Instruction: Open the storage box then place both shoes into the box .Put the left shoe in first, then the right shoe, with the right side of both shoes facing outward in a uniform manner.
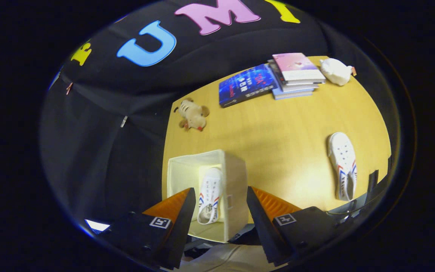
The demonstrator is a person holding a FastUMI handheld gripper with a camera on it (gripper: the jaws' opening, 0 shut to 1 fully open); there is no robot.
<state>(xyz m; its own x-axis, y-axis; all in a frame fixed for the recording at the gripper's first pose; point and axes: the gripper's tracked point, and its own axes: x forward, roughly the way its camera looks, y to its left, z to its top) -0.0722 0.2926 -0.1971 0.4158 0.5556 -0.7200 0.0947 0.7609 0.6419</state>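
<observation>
A cream fabric storage box (pixel 236 177) stands open on the wooden table, just ahead of my fingers. One white shoe (pixel 210 194) with red and blue stripes lies inside it, lengthwise. My gripper (pixel 220 196) hovers above the box, open, with nothing between its fingers. A second white shoe (pixel 343 164) of the same kind lies on the table well to the right of the box, beyond the right finger.
A small plush dog (pixel 193 115) lies beyond the box. A blue book (pixel 246 85) and a stack of books (pixel 296 73) sit at the far side of the table (pixel 278 132), with a white plush toy (pixel 336 71) beside them.
</observation>
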